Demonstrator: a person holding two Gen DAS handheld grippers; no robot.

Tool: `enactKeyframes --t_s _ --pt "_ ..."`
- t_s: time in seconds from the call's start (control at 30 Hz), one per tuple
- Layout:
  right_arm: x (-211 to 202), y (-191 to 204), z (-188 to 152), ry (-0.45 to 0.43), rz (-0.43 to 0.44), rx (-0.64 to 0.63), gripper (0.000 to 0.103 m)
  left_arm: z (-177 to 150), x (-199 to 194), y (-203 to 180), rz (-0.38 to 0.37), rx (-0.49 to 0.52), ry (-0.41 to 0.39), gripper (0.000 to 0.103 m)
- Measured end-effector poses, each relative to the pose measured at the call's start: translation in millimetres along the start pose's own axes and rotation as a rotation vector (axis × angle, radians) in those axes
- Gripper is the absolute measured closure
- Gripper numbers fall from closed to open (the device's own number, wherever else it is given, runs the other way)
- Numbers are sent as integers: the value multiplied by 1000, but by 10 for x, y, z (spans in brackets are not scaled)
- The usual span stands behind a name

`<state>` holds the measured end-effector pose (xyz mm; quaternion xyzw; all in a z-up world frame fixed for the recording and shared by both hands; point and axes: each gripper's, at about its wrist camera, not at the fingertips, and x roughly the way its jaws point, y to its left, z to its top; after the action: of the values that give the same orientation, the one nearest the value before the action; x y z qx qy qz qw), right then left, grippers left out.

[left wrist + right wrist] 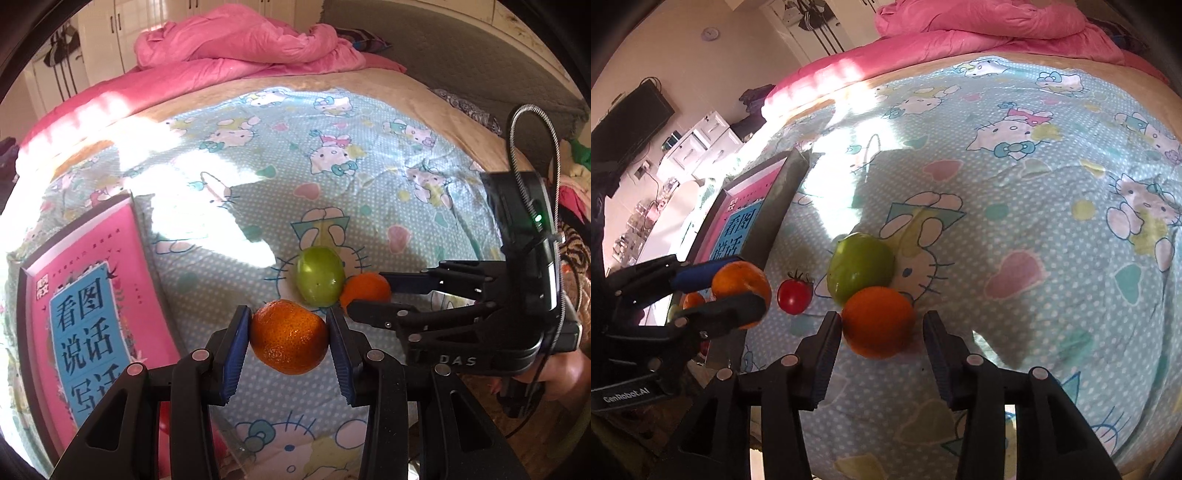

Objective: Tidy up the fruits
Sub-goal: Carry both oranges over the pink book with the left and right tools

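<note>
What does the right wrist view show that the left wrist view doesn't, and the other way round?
Only the right wrist view shows the small red tomato on the sheet, beside the green fruit. Only the left wrist view shows the hand holding the right gripper, and the book's full pink cover. Both show the left gripper clamped on an orange, and the right gripper's open jaws flanking a second orange that rests against the green fruit.

Lighting: hard sunlight from the left – blown-out glare patch on the bed sheet [207, 206]; dark shadows beside it. Fisheye bending and black vignette at edges; centre sharp, rim soft
</note>
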<state>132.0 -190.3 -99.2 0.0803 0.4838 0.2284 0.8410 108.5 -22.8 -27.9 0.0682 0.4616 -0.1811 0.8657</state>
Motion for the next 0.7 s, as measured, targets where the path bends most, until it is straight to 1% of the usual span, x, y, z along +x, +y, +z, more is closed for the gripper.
enactKeyframes --t_s 0.17,0.3,0.47,0.7 --pt "115 79 1 10 -36 -42 57 -18 -92 125 14 -28 -19 60" --pt "113 140 -1 5 -51 -71 60 -43 -170 263 22 -69 -31 60" --pt "-57 196 30 -46 -11 -73 61 -63 -290 392 32 -102 -53 60" --pt "-292 415 90 -112 46 -102 61 -103 -469 571 64 -138 -84 60"
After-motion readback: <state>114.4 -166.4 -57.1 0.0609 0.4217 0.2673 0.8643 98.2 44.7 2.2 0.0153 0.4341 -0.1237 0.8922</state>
